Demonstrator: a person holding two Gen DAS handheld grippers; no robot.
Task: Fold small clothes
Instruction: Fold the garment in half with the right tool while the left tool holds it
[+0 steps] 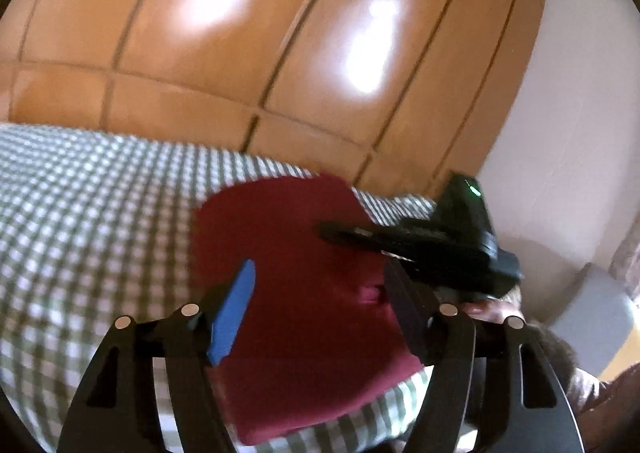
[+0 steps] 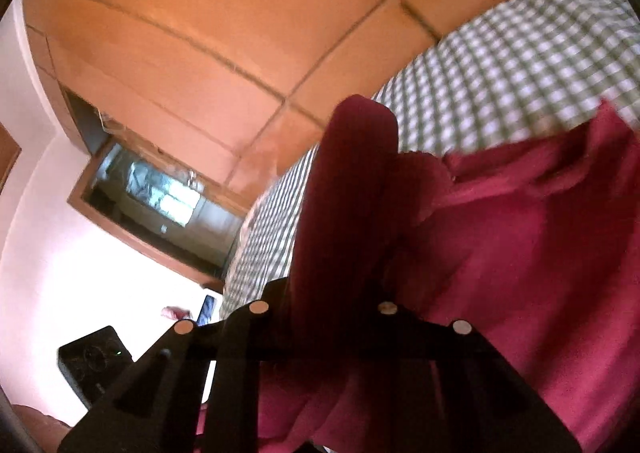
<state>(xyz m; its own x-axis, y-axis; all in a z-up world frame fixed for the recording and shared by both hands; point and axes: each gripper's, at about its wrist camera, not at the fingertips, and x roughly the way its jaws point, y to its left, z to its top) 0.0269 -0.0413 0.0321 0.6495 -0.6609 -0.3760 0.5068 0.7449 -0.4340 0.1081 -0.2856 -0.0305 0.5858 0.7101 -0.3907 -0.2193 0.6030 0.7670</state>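
Observation:
A dark red garment (image 1: 312, 293) lies flat on a green-and-white checked bedspread (image 1: 100, 213). My left gripper (image 1: 320, 293) hovers over it, open, with the blue pad (image 1: 234, 313) on one side and the black finger on the other; nothing is pinched between them. My right gripper (image 1: 336, 233) reaches in from the right with its fingers together at the garment's far part. In the right wrist view a fold of the red garment (image 2: 360, 181) rises between and over the fingers, hiding the tips, and the rest of the cloth spreads to the right.
Glossy wooden wardrobe doors (image 1: 280, 33) stand behind the bed. A white wall (image 1: 560, 133) and a grey box (image 1: 596, 317) are to the right. A person's hand (image 1: 492, 309) holds the right gripper. A framed recess (image 2: 160, 197) is in the wall.

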